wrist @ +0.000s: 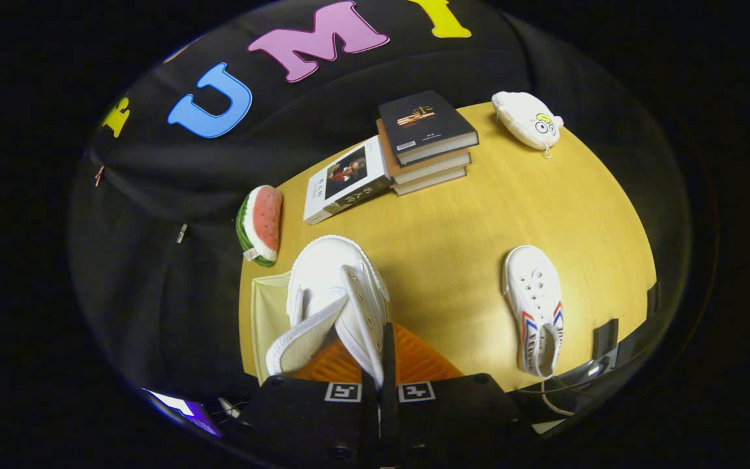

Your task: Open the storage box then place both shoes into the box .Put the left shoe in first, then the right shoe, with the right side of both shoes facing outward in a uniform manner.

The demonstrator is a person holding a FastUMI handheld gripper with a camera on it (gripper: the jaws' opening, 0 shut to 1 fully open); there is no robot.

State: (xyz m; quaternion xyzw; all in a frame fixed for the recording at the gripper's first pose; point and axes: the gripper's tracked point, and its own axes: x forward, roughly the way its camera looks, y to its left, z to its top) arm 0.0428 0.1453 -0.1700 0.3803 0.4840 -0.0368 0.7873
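My gripper (pixel 385 342) is shut on the side wall of a plain white canvas shoe (pixel 339 286), by its lacing eyelets. The shoe hangs toe-forward beyond the fingers, its tongue flopped out to the left. Right under it lies the storage box: an orange ribbed surface (pixel 417 361) and a pale cream panel (pixel 264 319) on its left side. Whether the shoe rests on the box or hangs above it I cannot tell. The second white shoe (pixel 534 306), with red and blue stripes near the heel, lies on the yellow table (pixel 453 247) to the right, toe pointing away.
Beyond the shoes stands a stack of books (pixel 427 140) with a white book (pixel 346 185) leaning beside it. A watermelon-slice toy (pixel 261 225) sits at the table's left edge, a white plush pouch (pixel 528 117) at the far right. Cables and a black clamp (pixel 605 339) line the near right edge.
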